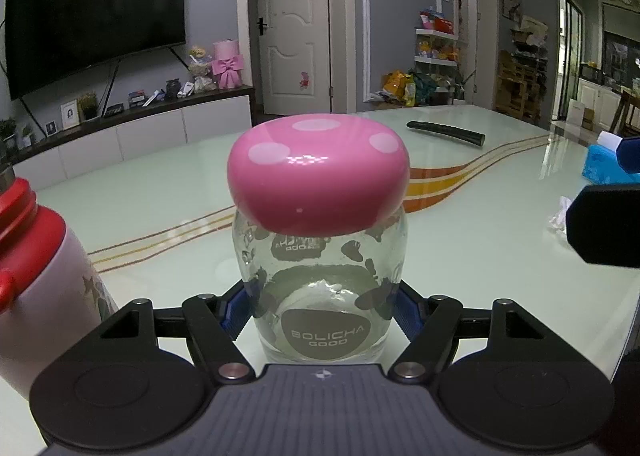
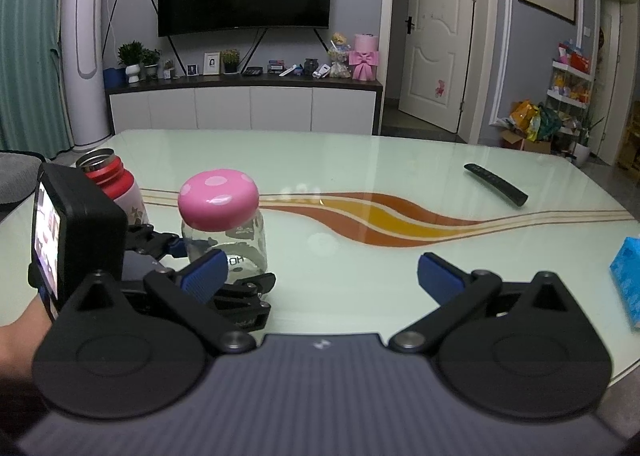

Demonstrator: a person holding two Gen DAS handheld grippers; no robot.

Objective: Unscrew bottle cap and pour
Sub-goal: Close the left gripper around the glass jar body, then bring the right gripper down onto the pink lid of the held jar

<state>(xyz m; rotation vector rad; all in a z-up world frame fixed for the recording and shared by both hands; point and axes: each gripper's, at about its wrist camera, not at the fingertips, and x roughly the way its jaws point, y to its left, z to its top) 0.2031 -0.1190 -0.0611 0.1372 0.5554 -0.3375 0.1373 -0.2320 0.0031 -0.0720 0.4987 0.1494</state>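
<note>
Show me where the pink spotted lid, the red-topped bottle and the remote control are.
pink spotted lid [image 1: 318,176]: left wrist view, front of dome.
red-topped bottle [image 2: 110,176]: right wrist view, red collar.
remote control [image 2: 496,184]: right wrist view, middle of body.

- The jar [image 2: 226,236] is standing on the table [image 2: 360,160], lower left of the frame.
- The flask [image 2: 114,186] is standing just behind-left.
- The remote [image 2: 496,185] is lying far right.

Cut off by the left edge in the left wrist view: flask [image 1: 44,276], with rim and lower body out of frame. Half hidden behind the camera block [image 2: 76,240] in the right wrist view. Blue box [image 2: 629,276] clipped at the right edge. Pads [image 1: 240,312] mostly covered by the jar [image 1: 320,288]. Jar print [image 1: 298,246] too blurred to read.
</note>
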